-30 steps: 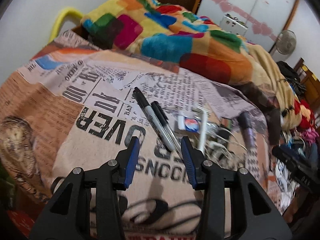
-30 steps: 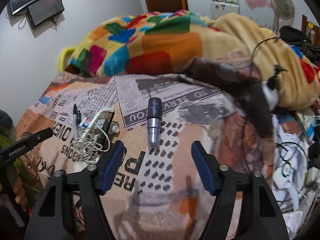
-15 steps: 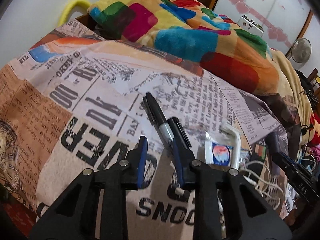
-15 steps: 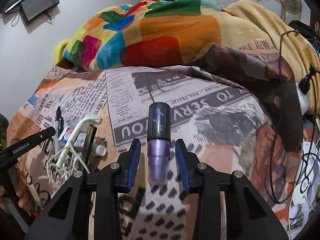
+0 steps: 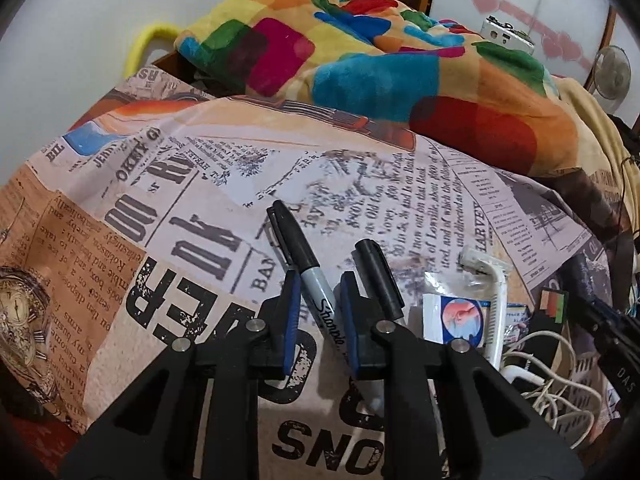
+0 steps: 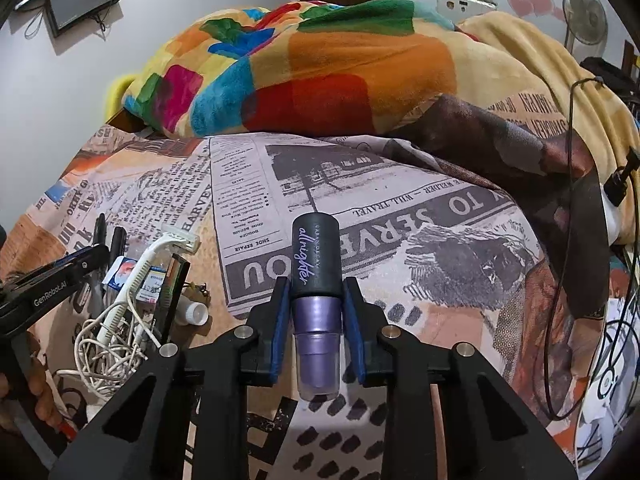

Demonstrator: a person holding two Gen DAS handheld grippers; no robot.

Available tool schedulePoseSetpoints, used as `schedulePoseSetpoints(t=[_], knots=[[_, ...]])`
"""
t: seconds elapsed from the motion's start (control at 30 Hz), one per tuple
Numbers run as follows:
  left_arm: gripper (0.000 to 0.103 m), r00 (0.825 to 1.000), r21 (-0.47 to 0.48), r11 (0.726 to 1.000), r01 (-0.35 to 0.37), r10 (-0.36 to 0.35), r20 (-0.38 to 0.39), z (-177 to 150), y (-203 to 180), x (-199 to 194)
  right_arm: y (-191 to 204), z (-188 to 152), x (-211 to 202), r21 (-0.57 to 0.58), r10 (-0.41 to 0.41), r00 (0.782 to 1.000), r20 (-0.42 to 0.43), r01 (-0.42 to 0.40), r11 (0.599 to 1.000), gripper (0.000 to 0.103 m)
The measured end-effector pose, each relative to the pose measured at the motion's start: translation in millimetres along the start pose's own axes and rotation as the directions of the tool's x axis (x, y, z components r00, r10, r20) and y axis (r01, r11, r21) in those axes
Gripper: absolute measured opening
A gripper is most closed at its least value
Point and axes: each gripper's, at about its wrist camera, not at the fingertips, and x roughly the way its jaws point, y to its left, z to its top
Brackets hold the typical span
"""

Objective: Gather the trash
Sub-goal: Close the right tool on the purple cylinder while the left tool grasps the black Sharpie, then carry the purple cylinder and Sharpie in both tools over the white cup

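Observation:
In the left wrist view my left gripper [image 5: 319, 300] has its blue-padded fingers closed around a grey Sharpie marker [image 5: 316, 280] with a black cap, lying on the newspaper-print bedsheet [image 5: 200, 208]. A second black marker [image 5: 380, 280] lies just right of the right finger. In the right wrist view my right gripper [image 6: 314, 300] is shut on a purple spray bottle [image 6: 316, 280] with a dark cap that reads "all nighter". The left gripper [image 6: 56, 280] shows at the left edge of that view.
A white razor [image 5: 496, 304], a small packet [image 5: 456, 316] and a tangle of white cable [image 5: 552, 372] lie right of the markers. A small white bottle [image 6: 192, 312] lies by the cable. A colourful blanket [image 6: 320, 68] is heaped at the back.
Both grippers moved forward over their objects and closed: the left around the Sharpie, the right around the purple bottle. A second ago both were wide open and short of them.

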Motion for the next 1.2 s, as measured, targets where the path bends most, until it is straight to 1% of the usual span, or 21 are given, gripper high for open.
schedulePoseSetpoints(t=[0.07,0.13,0.2,0.27,0.37,0.47,0.67,0.93,1.07,1.2], knots=[[0.014,1.000,0.010,1.000,-0.002,0.002,0.000,-0.1,0.2,-0.1,1.3,0.2,0.2,-0.008,-0.008,1.000,0.001,0.008,1.000,0.024],[0.010,1.000,0.014,1.000,0.023,-0.022,-0.010,-0.2,3.0,-0.8,1.2,-0.1,-0.1,-0.002,0.003,1.000,-0.004,-0.003,1.000,0.024],[0.010,0.998,0.006,0.998,0.060,-0.060,-0.029,-1.8,6.9,-1.7,0.3,-0.8,-1.1,0.010,0.017,1.000,-0.011,-0.016,1.000,0.024],[0.010,0.996,-0.002,0.997,0.077,-0.077,-0.042,-4.4,10.6,-4.2,1.1,-1.7,-3.9,0.015,0.020,1.000,-0.012,-0.020,1.000,0.024],[0.010,0.995,-0.011,0.996,0.087,-0.088,-0.047,-5.6,14.8,-12.7,2.9,-0.3,-13.6,0.024,0.029,1.000,-0.004,-0.029,0.999,0.024],[0.010,0.994,-0.009,0.995,0.099,-0.099,-0.034,-4.3,17.9,-30.9,7.4,4.3,-27.4,0.023,0.035,0.999,0.013,-0.036,0.999,0.024],[0.010,0.993,0.000,0.994,0.111,-0.111,0.032,1.8,26.0,-91.1,24.8,13.9,-64.9,0.004,0.066,0.996,0.053,-0.066,0.998,0.024],[0.010,0.986,-0.013,0.995,0.100,-0.098,0.135,-1.8,50.4,-195.0,61.6,13.0,-140.6,-0.053,0.119,0.984,0.132,-0.113,0.992,0.024],[0.010,0.980,-0.018,0.997,0.076,-0.071,0.185,-12.9,68.4,-247.8,86.2,7.4,-179.2,-0.088,0.161,0.974,0.161,-0.149,0.985,0.024],[0.010,0.974,-0.030,0.998,0.053,-0.045,0.223,-33.5,93.2,-300.5,110.3,-3.7,-213.9,-0.132,0.206,0.961,0.184,-0.183,0.974,0.024]])
